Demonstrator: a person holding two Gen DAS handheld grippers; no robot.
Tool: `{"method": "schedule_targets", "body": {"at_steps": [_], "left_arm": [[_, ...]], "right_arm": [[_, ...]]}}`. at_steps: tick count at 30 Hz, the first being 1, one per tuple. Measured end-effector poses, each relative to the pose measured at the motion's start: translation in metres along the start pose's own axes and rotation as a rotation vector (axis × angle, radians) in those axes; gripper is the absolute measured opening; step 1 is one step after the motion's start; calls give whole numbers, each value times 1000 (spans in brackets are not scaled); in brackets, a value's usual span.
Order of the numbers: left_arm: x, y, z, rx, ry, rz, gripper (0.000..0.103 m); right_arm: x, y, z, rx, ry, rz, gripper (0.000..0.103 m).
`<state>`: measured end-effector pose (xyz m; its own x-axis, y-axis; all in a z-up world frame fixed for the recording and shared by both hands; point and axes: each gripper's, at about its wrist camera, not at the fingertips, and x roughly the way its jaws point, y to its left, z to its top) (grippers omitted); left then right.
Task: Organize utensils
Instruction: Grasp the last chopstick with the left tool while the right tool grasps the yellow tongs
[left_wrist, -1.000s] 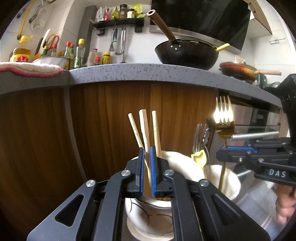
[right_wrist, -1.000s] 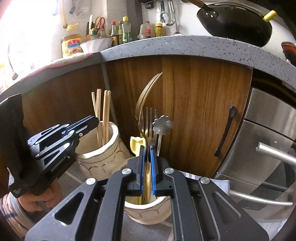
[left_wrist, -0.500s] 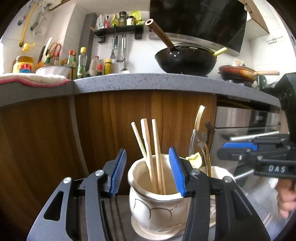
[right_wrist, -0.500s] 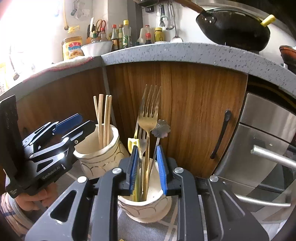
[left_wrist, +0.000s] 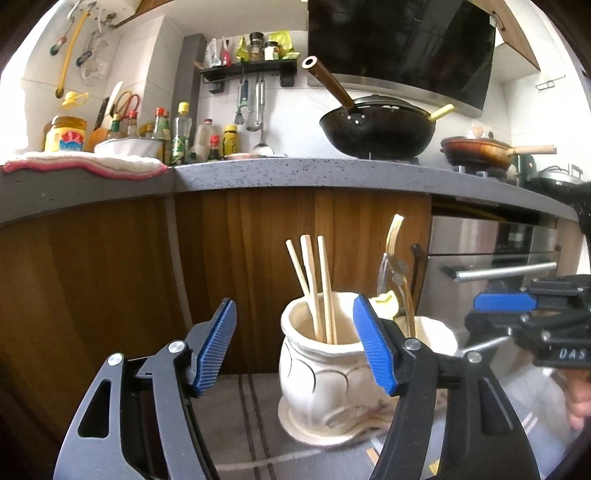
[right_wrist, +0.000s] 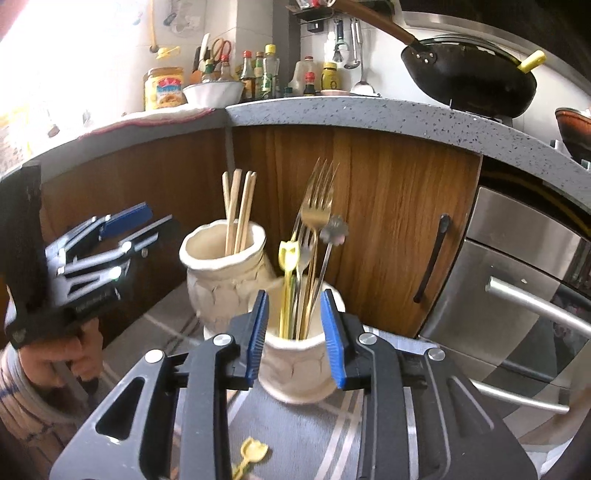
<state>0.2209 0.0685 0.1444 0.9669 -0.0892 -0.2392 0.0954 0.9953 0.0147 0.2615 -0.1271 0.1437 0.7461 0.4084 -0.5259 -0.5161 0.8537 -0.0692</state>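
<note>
Wooden chopsticks (left_wrist: 314, 288) upright in left pot (left_wrist: 321, 373), fork (right_wrist: 314, 221) tines up, both tools just spread apart, empty, yellow spoon (right_wrist: 251, 456) seen only by right camera.

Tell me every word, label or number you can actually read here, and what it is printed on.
"DAS": on the black body of the right gripper, cut off at the picture's edge.
Faint lettering on the left gripper: too blurred to read.
Yellow jar label: too small to read.
Bottles: labels unreadable.

Two ceramic holders (right_wrist: 221, 280) stand touching; wooden cabinet (right_wrist: 388, 221) blocks close behind them, striped mat (right_wrist: 303, 439) in front lies open.
</note>
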Motion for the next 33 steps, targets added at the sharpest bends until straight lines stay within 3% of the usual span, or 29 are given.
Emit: {"method": "schedule_targets", "body": {"at_steps": [4,8,19,25,33], "left_arm": [[-14,-1,-10,-23,29,-5,71],[-19,-5,-27,-56,118,-36,71],[-9,-36,-81,13,359,-70,70],[3,-53,-106,70,481,-91,64],[9,-65,-118,122,559,-123,57]], "right_arm": [[-7,2,-17,-6,23,3,32],[-5,4,-39,-12,73,17,32],[13,14,-85,-12,217,90,32],[20,25,-108,-49,290,125,33],[29,39,-127,-89,357,167,37]]}}
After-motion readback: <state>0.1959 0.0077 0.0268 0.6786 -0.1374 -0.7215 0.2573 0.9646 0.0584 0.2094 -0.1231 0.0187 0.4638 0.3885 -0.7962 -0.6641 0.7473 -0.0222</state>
